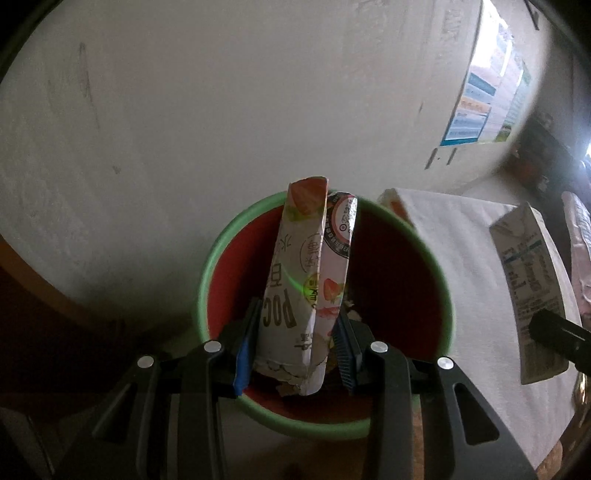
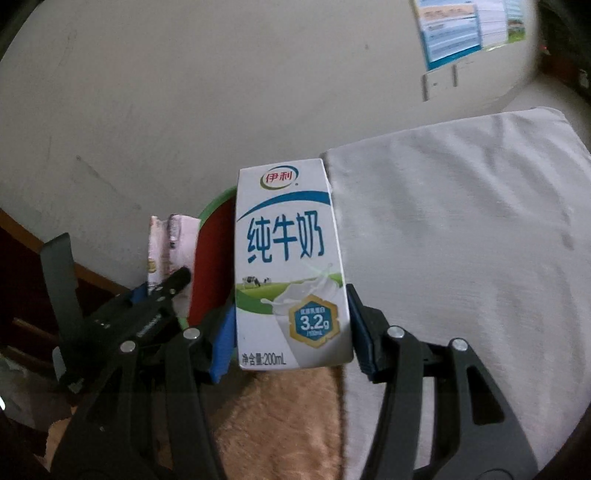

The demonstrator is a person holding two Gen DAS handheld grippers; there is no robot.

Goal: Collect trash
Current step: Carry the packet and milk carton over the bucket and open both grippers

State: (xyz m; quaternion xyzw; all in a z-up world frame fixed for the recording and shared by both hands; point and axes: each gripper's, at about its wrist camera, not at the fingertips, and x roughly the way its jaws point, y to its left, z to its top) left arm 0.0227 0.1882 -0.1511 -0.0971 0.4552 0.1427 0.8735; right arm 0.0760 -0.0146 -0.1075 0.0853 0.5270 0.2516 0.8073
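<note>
Trash: a crumpled strawberry wrapper (image 1: 304, 284) stands between the blue pads of the left tool (image 1: 295, 341). The left pad touches it; the right pad sits just beside its edge, so whether the tool is actually clamping it cannot be told. The wrapper is upright, its lower end inside a bin (image 1: 424, 254) with a green rim and red interior; scraps lie at the bin's bottom. The bin stands beside a white cloth (image 1: 458, 251), against a pale wall (image 1: 184, 110).

The right tool (image 2: 291, 332) is closed on a white milk carton (image 2: 288, 266), pads pressed to both its sides. The carton is held upright, label facing the camera, above the edge of the cloth (image 2: 461, 240) and a tan fuzzy fabric (image 2: 280, 417). The bin (image 2: 216, 254) shows just behind and left of the carton, with the left tool (image 2: 162, 291) and wrapper (image 2: 166, 243) at its far side. Posters (image 2: 461, 29) hang on the wall (image 2: 184, 92) at upper right.
</note>
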